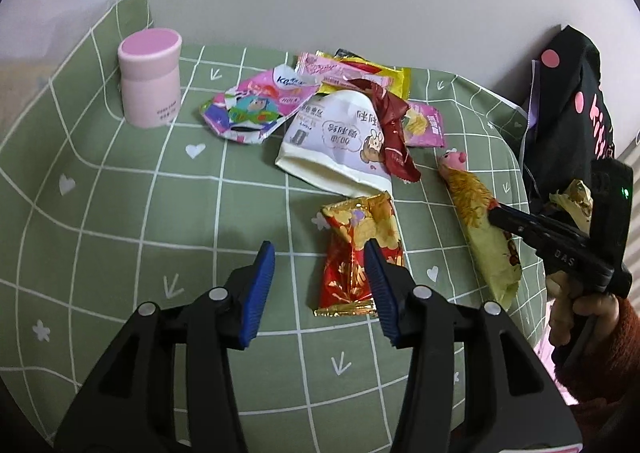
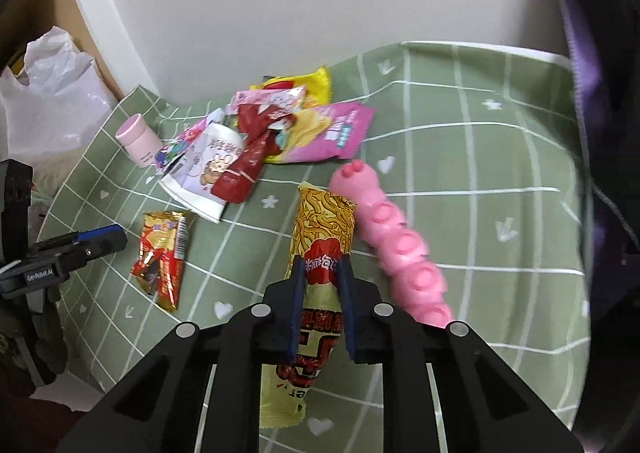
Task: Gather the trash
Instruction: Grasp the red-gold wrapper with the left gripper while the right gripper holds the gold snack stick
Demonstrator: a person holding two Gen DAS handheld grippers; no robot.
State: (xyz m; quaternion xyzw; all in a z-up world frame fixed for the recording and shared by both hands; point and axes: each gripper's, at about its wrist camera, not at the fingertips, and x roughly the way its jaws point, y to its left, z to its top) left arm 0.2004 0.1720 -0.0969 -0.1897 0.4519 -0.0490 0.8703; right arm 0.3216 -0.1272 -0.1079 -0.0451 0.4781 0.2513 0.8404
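A red and gold wrapper [image 1: 352, 249] [image 2: 162, 253] lies flat on the green checked tablecloth [image 1: 140, 205]. My left gripper [image 1: 318, 249] hovers over it, open; its right blue pad overlaps the wrapper and the left pad stands over bare cloth. A long yellow noodle snack packet [image 2: 324, 221] [image 1: 492, 257] lies further right. My right gripper [image 2: 322, 265] [image 1: 496, 215] is shut on this packet at its middle, both pads pressing its sides. Behind, a pile of wrappers [image 1: 340, 125] [image 2: 248, 141] sits on the cloth: white, dark red, pink and yellow ones.
A pink segmented pig toy [image 2: 400, 245] [image 1: 454, 159] lies right beside the yellow packet. A pink jar [image 1: 150, 81] [image 2: 136, 139] stands at the back left. A black bag with pink dots [image 1: 568, 101] hangs at the table's right edge. A white plastic bag [image 2: 52, 93] sits off the left edge. A white wall backs the table.
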